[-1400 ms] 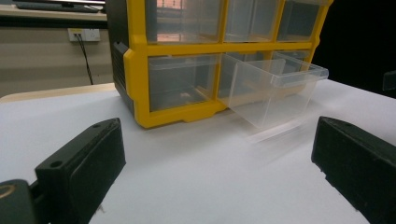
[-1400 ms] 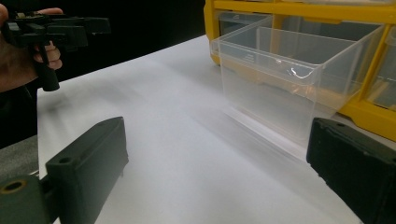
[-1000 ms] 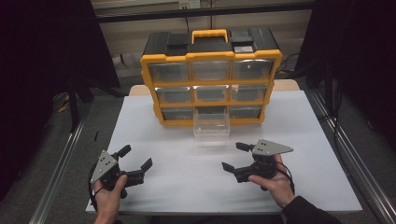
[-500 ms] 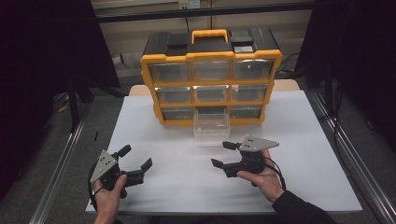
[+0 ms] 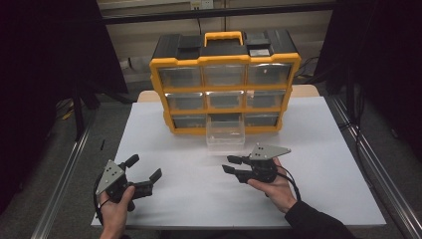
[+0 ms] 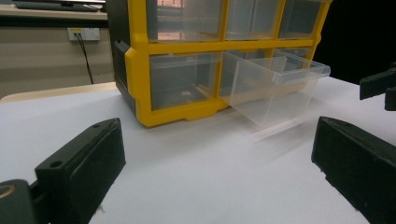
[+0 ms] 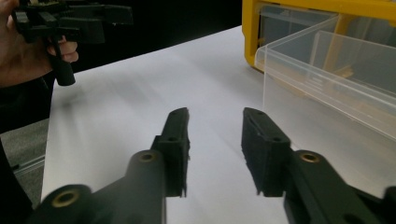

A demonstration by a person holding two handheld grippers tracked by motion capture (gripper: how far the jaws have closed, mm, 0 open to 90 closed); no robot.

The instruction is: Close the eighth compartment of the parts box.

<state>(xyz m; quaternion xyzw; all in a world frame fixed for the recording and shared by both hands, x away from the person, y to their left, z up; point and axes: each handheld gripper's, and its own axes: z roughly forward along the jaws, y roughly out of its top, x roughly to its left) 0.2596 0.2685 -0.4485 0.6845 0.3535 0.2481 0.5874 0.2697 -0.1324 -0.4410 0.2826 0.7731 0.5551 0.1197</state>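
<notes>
Clear drawer (image 5: 225,133): pulled out of the yellow organizer's (image 5: 225,89) bottom row, resting on the table (image 5: 199,199), ready for access. I hold my right claw (image 5: 230,165) just below it, empty, its jaws narrowed and shifted left of before. My left claw (image 5: 144,168) waits released, well apart.

dim room, black surroundings; the white table (image 5: 318,149) lit evenly from above, slight blur in close views.

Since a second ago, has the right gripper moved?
Yes. The right gripper has slid left across the table, now just below the pulled-out clear drawer; its jaws have just been closing, with nothing between them.
</notes>
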